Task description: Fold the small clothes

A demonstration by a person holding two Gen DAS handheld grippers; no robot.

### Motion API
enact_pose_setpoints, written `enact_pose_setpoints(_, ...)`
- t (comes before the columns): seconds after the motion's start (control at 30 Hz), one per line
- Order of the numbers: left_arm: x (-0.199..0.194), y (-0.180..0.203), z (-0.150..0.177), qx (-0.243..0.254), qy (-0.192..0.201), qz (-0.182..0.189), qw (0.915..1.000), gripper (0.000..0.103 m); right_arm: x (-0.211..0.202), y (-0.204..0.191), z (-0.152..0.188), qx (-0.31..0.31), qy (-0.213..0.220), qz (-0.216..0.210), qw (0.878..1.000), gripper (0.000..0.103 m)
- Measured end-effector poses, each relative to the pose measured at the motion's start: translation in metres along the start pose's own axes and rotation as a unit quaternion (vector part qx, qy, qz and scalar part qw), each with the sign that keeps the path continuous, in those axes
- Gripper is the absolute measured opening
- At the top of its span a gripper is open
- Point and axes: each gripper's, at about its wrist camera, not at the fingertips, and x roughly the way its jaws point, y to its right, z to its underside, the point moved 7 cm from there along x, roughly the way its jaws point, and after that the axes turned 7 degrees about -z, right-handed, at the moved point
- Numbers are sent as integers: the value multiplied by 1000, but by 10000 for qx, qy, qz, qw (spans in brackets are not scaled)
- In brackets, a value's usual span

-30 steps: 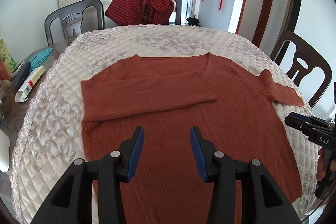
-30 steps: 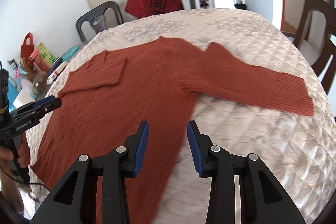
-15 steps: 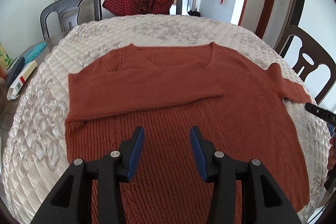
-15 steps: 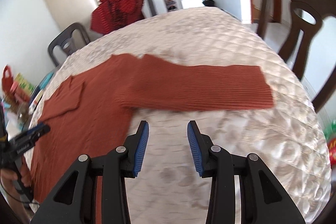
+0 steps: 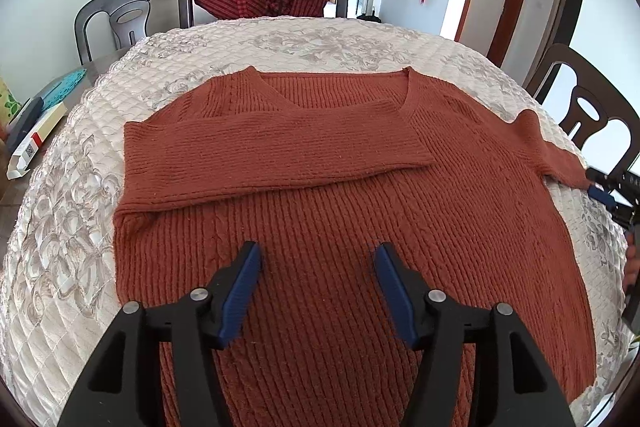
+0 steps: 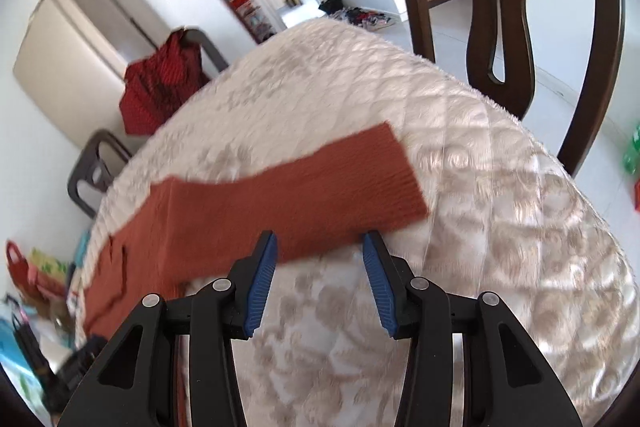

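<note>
A quilted cream table cover (image 5: 280,43) carries the rust-red knitted sweater (image 5: 340,219), spread flat.

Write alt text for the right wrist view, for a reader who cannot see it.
The open right tool hovers at the near edge of a rust sweater's outstretched sleeve, which lies flat on a quilted cream table cover. A dark wooden chair stands beyond.

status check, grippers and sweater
Left gripper open above sweater body. Right gripper open at outstretched sleeve. Other sleeve already folded. Nothing blocking.
</note>
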Motion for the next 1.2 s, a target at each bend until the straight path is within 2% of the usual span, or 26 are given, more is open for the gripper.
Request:
enact_pose_setpoints(0.2, 1, 1, 1, 6, -2, 18, 10000, 66, 9, 7, -17, 333, 286, -30, 9990, 44)
enact_pose_setpoints(0.3, 1, 2, 1, 21, -6, 20, 10000, 68, 14, 6, -21, 319, 276, 72, 9991, 13)
enact_pose_setpoints(0.33, 2, 3, 1, 28, -7, 22, 10000, 68, 15, 3, -22, 346, 266, -17, 9990, 12)
enact_pose_setpoints(0.47, 2, 3, 1, 44, -8, 20, 10000, 69, 9, -28, -28, -32, 390, -340, 9987, 11)
enact_pose_setpoints(0.63, 2, 2, 1, 16, -4, 61, 10000, 69, 9, -106, -22, -770, 235, -1038, 9913, 11)
enact_pose_setpoints(0.7, 1, 0, 0, -56, 5, 154, 9999, 69, 19, -141, -8, -1070, 0, -1351, 9850, 11)
enact_pose_setpoints(0.8, -1, -5, -1, -241, 21, 347, 9991, 69, 45, -183, 31, -1526, -641, -1677, 9718, 12)
enact_pose_setpoints(0.9, -4, -9, -2, -379, 18, 450, 9983, 69, 67, -202, 73, -1910, -1340, -1797, 9557, 16)
enact_pose_setpoints(0.97, -7, -9, -2, -422, 30, 552, 9976, 69, 66, -208, 95, -2138, -1596, -1981, 9432, 16)
enact_pose_setpoints(1.03, -12, -5, -5, -470, 54, 803, 9956, 69, 58, -209, 105, -2274, -1655, -2142, 9354, 16)
enact_pose_setpoints(1.1, -15, 5, -10, -492, 56, 1130, 9924, 69, 47, -204, 104, -2307, -1567, -2258, 9334, 16)
enact_pose_setpoints(1.2, -15, 26, -20, -474, -36, 1566, 9865, 69, 34, -186, 91, -2155, -1301, -2138, 9439, 16)
